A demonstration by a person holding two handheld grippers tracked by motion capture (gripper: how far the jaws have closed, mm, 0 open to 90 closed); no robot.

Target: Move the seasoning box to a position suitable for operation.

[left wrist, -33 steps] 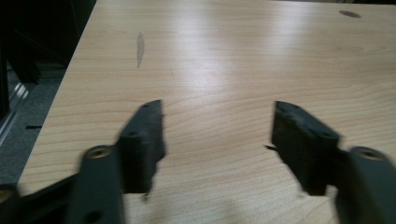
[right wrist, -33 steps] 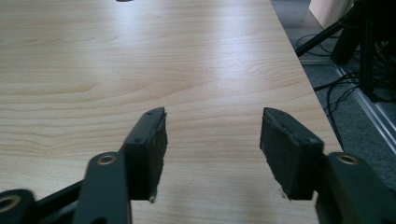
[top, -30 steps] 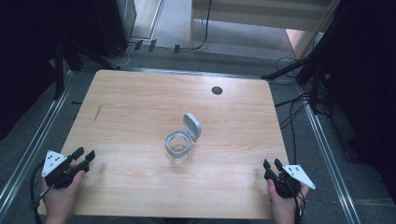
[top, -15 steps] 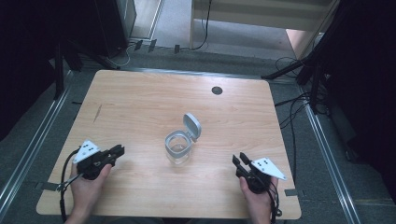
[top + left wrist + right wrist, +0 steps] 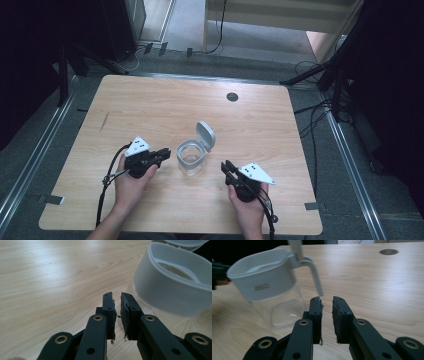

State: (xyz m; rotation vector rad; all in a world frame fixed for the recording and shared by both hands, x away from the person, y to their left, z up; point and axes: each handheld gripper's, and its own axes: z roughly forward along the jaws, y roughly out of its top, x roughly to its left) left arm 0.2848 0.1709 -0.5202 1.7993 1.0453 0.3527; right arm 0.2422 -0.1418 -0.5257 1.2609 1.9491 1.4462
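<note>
A clear jar (image 5: 190, 159) with a pale grey collar stands at the table's middle, its flip lid (image 5: 205, 135) hinged open and tilted back. My left gripper (image 5: 165, 154) lies just left of the jar, jaws nearly together with nothing between them. In the left gripper view the gripper (image 5: 116, 295) points past the jar's collar (image 5: 172, 287), which is close on the right. My right gripper (image 5: 226, 166) sits a short way right of the jar, also closed on nothing. The right gripper view has the gripper (image 5: 327, 299) aimed just right of the jar (image 5: 267, 282) and its lid arm (image 5: 314, 277).
The wooden table (image 5: 150, 105) has a round cable hole (image 5: 232, 96) at the back centre. Metal rails (image 5: 35, 155) run along both sides. Cables (image 5: 315, 120) lie on the floor to the right. A scratch mark (image 5: 104, 121) shows at the left.
Both grippers have moved in from the table's front corners to either side of the jar. The jar has not moved.
</note>
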